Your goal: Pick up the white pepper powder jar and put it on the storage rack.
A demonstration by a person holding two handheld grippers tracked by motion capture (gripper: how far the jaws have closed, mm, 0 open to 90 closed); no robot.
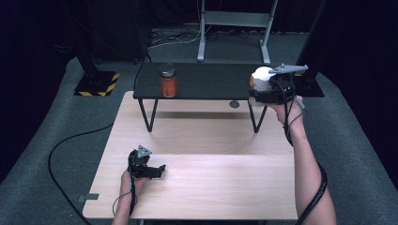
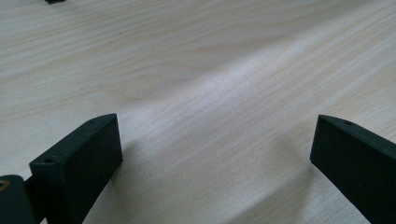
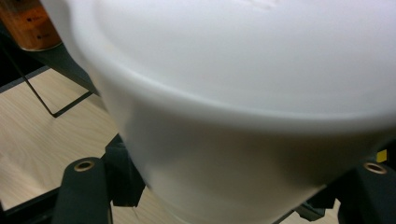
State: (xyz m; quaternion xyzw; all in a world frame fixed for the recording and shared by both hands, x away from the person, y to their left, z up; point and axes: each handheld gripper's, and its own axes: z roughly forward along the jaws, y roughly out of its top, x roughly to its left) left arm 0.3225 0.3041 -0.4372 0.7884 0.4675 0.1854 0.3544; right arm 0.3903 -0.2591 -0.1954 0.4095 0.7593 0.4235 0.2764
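The right gripper (image 1: 263,89) is pinching a white tub (image 1: 261,78) over the far right shelf (image 1: 206,86), the left gripper (image 1: 162,169) is sitting spread, and the tub could slip out and fall.

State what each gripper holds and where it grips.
The right gripper holds a white cup by its lower body, jaws on either side. The left gripper is open, holding nothing.

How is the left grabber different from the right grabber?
The left gripper is open and holds nothing; the right gripper is shut on a white container. The left one sits low on the wooden table; the right one is raised by the black shelf. Both have black jaws.
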